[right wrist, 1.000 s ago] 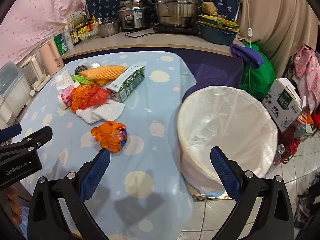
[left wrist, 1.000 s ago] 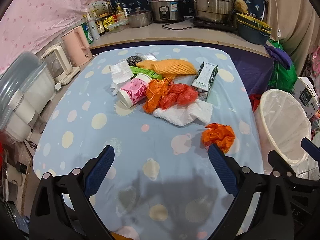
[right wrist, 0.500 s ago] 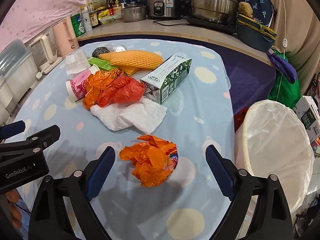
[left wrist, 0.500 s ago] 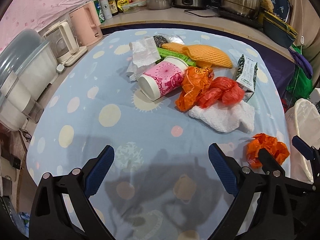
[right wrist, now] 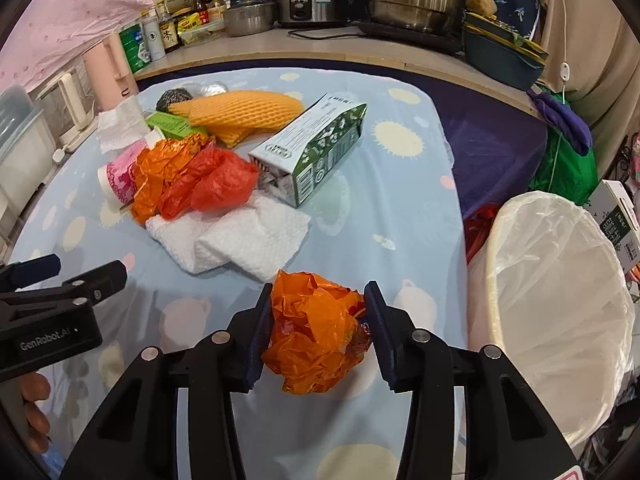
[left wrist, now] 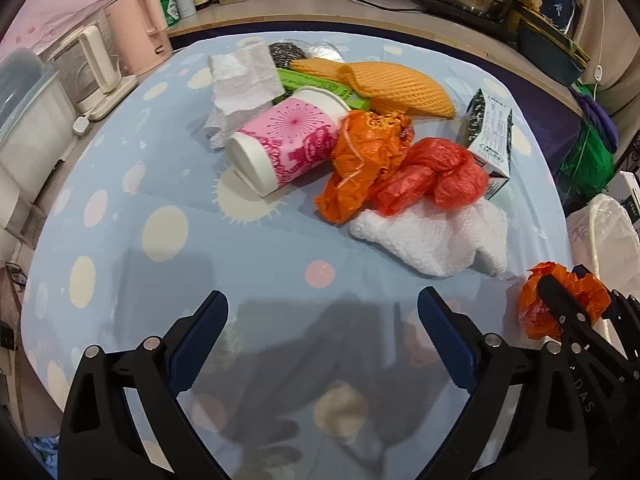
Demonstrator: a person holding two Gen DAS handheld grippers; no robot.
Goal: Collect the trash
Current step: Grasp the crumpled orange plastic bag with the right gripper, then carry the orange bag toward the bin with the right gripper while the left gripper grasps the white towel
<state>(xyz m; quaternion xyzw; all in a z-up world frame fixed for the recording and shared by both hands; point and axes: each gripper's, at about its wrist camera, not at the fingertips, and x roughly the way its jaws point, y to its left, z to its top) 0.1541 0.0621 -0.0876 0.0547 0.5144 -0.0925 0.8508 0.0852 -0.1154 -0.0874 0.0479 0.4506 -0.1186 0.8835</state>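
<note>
My right gripper [right wrist: 318,292] is closing on a crumpled orange plastic bag [right wrist: 316,336] at the table's near right; both pads touch its sides. The left wrist view shows the same bag [left wrist: 530,308] between those fingers. Over bare blue tablecloth [left wrist: 260,264], my left gripper [left wrist: 322,300] is open and holds nothing. Farther back lies a heap: a pink paper cup [left wrist: 288,148], orange and red bags [left wrist: 432,176], a white paper towel [left wrist: 432,236], a green carton [right wrist: 316,152] and a yellow foam net [left wrist: 400,88]. A lined bin [right wrist: 536,197] stands off the table's right edge.
A pink kettle [left wrist: 144,28], a white kettle [left wrist: 100,64] and plastic boxes line the left edge. Behind the table a counter [right wrist: 360,52] carries bottles, a rice cooker and steel pots. A green bag and a cardboard box sit beyond the bin. A hand [right wrist: 36,400] grips the left tool.
Both grippers have come forward and down toward the table. The right gripper's jaws have gone from wide open to closed around the orange bag. The left jaws have stayed open.
</note>
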